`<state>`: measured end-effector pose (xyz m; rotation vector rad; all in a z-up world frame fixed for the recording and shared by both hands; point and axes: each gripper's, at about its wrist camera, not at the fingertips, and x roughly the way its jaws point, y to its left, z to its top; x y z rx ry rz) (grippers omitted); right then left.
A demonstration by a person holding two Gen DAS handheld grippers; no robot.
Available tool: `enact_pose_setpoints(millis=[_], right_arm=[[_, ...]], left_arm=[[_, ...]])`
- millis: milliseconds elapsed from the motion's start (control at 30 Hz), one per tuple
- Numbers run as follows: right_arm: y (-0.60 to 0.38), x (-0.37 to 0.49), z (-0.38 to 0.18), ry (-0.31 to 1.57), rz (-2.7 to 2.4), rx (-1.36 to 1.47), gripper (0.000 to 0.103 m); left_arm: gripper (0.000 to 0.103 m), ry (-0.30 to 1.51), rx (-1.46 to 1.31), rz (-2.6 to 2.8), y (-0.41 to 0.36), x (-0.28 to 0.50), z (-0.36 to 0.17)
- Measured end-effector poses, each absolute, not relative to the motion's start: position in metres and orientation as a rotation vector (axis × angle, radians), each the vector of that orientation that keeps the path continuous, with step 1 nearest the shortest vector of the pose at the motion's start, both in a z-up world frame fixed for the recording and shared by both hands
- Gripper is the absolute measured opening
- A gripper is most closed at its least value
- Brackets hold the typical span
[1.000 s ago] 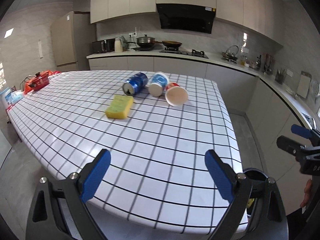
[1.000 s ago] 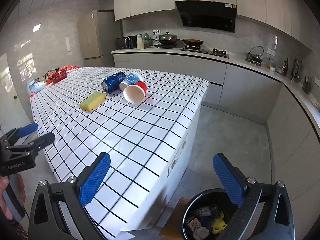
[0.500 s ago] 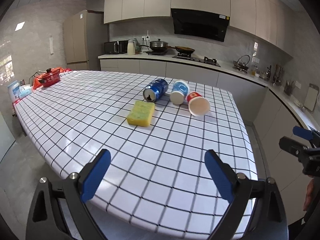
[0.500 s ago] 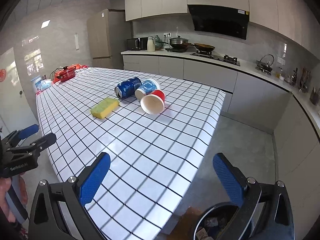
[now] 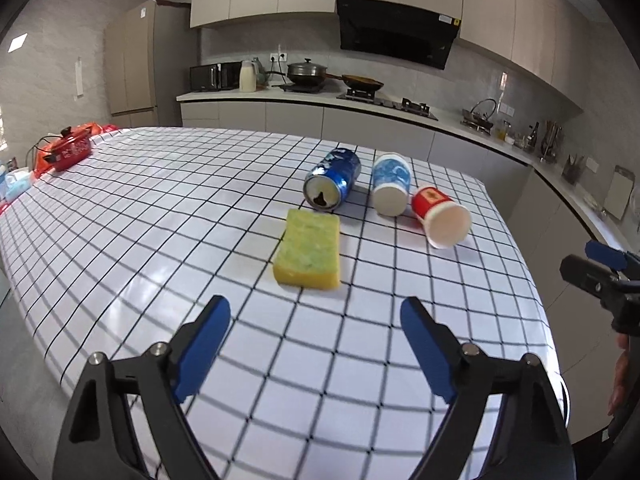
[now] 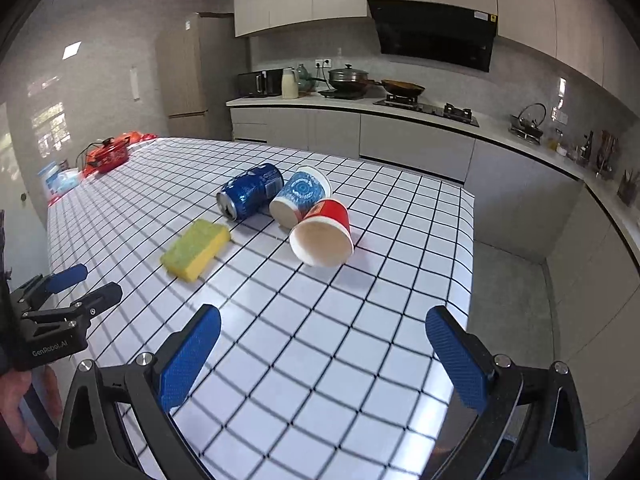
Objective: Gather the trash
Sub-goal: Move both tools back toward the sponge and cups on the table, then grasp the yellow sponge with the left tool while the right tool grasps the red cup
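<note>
On the white checked table (image 5: 160, 240) lie a yellow-green sponge (image 5: 308, 249), a blue can (image 5: 332, 179) on its side, a blue paper cup (image 5: 391, 184) and a red paper cup (image 5: 440, 211), both tipped over. My left gripper (image 5: 315, 326) hovers above the near part of the table, short of the sponge, its jaws closing with nothing between them. In the right wrist view the sponge (image 6: 197, 249), can (image 6: 250, 190), blue cup (image 6: 300, 196) and red cup (image 6: 325, 232) lie ahead of my right gripper (image 6: 323, 338), which stands open and empty over the table's near right corner.
A red pot (image 5: 68, 148) and some packets sit at the table's far left end. The kitchen counter (image 5: 360, 100) with stove and pans runs behind. Bare floor (image 6: 512, 280) lies right of the table. Each gripper shows at the edge of the other's view.
Both grippers have advanced over the table toward the trash, which looms larger. The bin at the table's corner has dropped out of the right wrist view. The left jaws have narrowed slightly.
</note>
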<state>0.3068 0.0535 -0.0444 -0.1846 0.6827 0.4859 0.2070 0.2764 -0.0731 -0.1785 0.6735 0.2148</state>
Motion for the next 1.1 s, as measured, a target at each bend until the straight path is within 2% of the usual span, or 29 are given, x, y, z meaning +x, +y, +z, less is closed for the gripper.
enact_pose_setpoints(millis=[233, 567, 700, 1100], right_arm=[[0.088, 0.343, -0.063, 0.708, 0.468, -0.216, 0.103], [0.117, 0.405, -0.093, 0.764, 0.434, -0.2, 0.099], [0.125, 0.427, -0.103, 0.781, 0.421, -0.189, 0.099], [0.143, 0.464, -0.131, 0.843, 0.372, -0.174, 0.099]], left_arm=[[0.086, 0.725, -0.187, 0.177, 0.294, 0.258, -0.095], [0.079, 0.83, -0.169, 0.166, 0.303, 0.312, -0.128], [0.075, 0.848, -0.189, 0.159, 0.311, 0.322, -0.131], [0.073, 0.862, -0.219, 0.185, 0.334, 0.342, -0.132]])
